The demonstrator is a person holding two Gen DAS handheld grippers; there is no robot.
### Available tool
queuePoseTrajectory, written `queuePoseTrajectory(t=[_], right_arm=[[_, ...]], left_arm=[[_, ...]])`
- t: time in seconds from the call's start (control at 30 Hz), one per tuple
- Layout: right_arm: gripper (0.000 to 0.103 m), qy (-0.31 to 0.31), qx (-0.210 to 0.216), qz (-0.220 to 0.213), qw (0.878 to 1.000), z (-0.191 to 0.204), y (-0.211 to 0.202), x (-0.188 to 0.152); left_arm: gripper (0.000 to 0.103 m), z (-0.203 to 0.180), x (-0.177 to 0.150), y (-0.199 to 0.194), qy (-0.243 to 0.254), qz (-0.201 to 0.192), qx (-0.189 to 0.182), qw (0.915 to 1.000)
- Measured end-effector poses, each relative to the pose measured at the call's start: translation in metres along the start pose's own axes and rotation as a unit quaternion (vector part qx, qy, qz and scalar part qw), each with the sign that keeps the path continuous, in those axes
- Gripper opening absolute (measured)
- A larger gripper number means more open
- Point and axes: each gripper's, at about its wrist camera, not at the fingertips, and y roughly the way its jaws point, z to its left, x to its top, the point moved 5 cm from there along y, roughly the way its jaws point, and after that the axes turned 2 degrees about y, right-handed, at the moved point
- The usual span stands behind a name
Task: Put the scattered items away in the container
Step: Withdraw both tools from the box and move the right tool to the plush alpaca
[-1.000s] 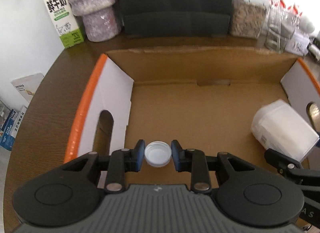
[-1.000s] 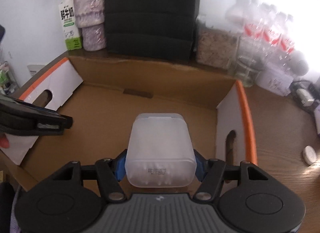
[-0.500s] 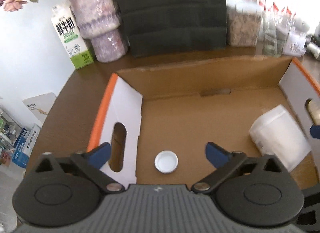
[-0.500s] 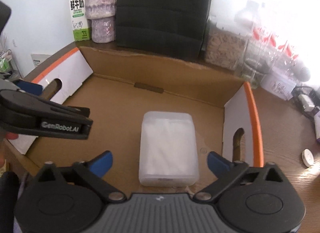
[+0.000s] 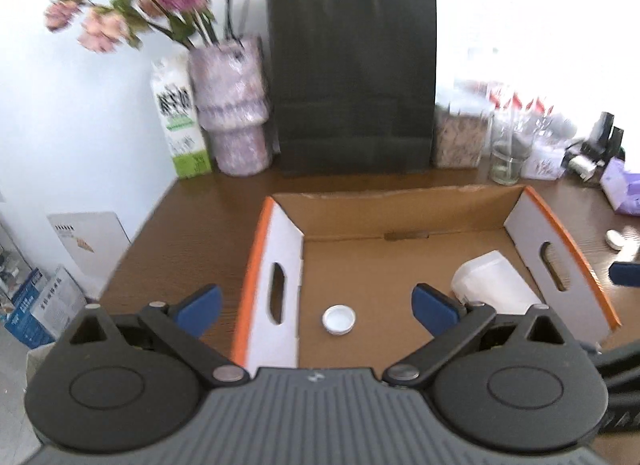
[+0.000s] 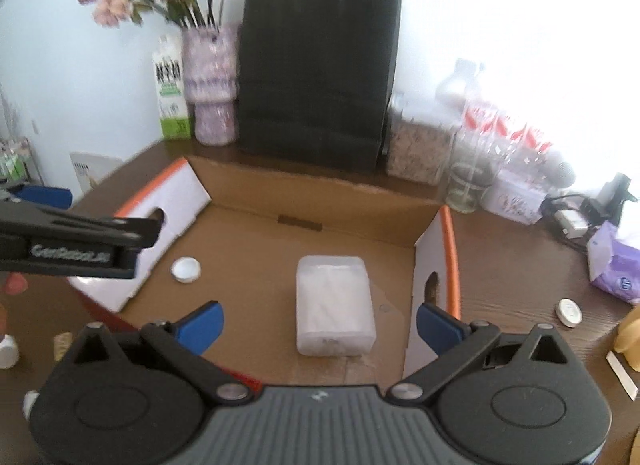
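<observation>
1. The left hand-held gripper (image 5: 316,307) and right hand-held gripper (image 6: 318,323) both gape wide, empty.
2. A small white plastic bottle cap (image 5: 339,319) and a translucent white plastic box (image 6: 334,305) lie apart inside the open cardboard container (image 5: 400,209).
3. Behind, on the brown wooden counter (image 5: 208,217), a black paper bag (image 5: 352,77) stands; the flowers are blurred.

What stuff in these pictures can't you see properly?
- Milk carton writing: motion blur, left wrist view.
- Translucent box: the left gripper finger covers its near corner; contents unclear.
- Yellow object: cut off at the right wrist view's edge.
- Round white disc on the table: too small to identify.
</observation>
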Motion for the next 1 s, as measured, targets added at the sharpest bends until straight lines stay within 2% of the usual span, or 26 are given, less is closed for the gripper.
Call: queuePoseTrajectory(t=[0.23, 0.4, 0.7, 0.83, 1.0], right_arm=[[0.103, 0.006, 0.01, -0.052, 0.999, 0.005, -0.084, -0.038], [0.103, 0.018, 0.017, -0.052, 0.998, 0.014, -0.122, -0.087], [0.103, 0.062, 0.011, 0.001, 0.998, 0.031, -0.148, -0.166], [0.103, 0.071, 0.003, 0.041, 0.997, 0.039, -0.144, -0.184], [0.1, 0.109, 0.011, 0.104, 0.989, 0.044, -0.123, -0.186]], left_arm=[[0.103, 0.046, -0.045, -0.072, -0.017, -0.03, 0.01, 0.9994], [0.103, 0.078, -0.089, -0.107, -0.023, -0.037, 0.023, 0.9988], [0.103, 0.114, -0.16, -0.142, -0.045, -0.038, 0.05, 0.997], [0.103, 0.129, -0.18, -0.144, -0.058, -0.024, 0.046, 0.9969], [0.103, 0.14, -0.194, -0.139, -0.055, -0.01, 0.043, 0.9975]])
